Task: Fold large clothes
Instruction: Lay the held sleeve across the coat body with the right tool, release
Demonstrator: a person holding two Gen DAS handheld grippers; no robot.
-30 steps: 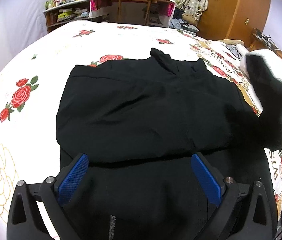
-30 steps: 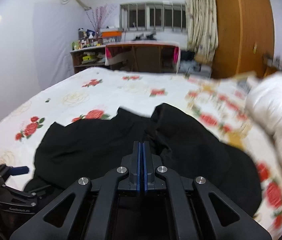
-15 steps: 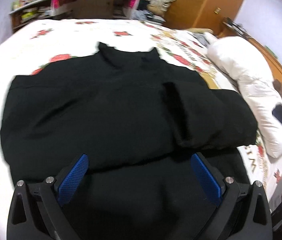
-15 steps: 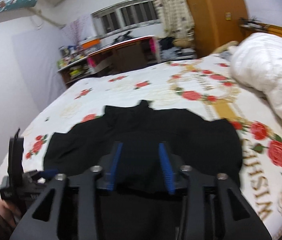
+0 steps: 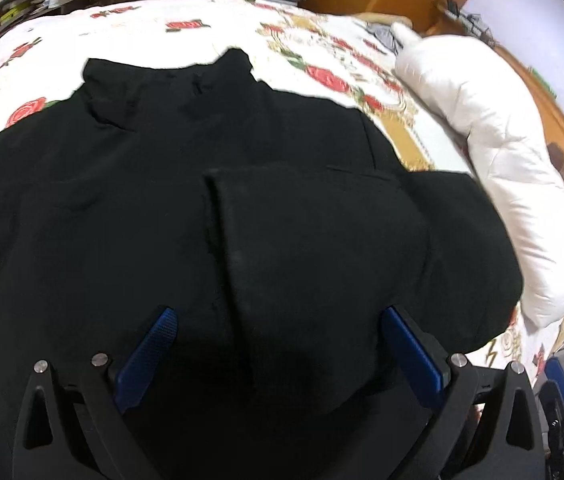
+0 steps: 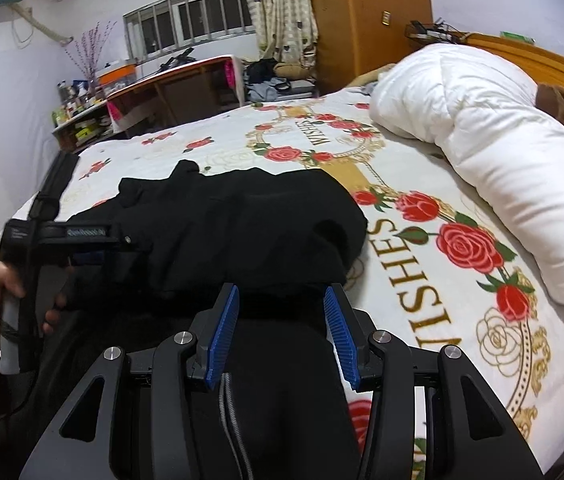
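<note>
Both claws, left (image 5: 278, 344) and right (image 6: 282, 328), agape over black garment (image 5: 210, 208).

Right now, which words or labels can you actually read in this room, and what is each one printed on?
"WISHES" in big gold letters, on the rose bedspread near the black garment.
"WISHES" again, smaller, inside the gold rose ring farther up the same bedspread.
A white brand mark on the left tool: too blurred to read.
Labels on the shelf bottles: too small to read.
</note>
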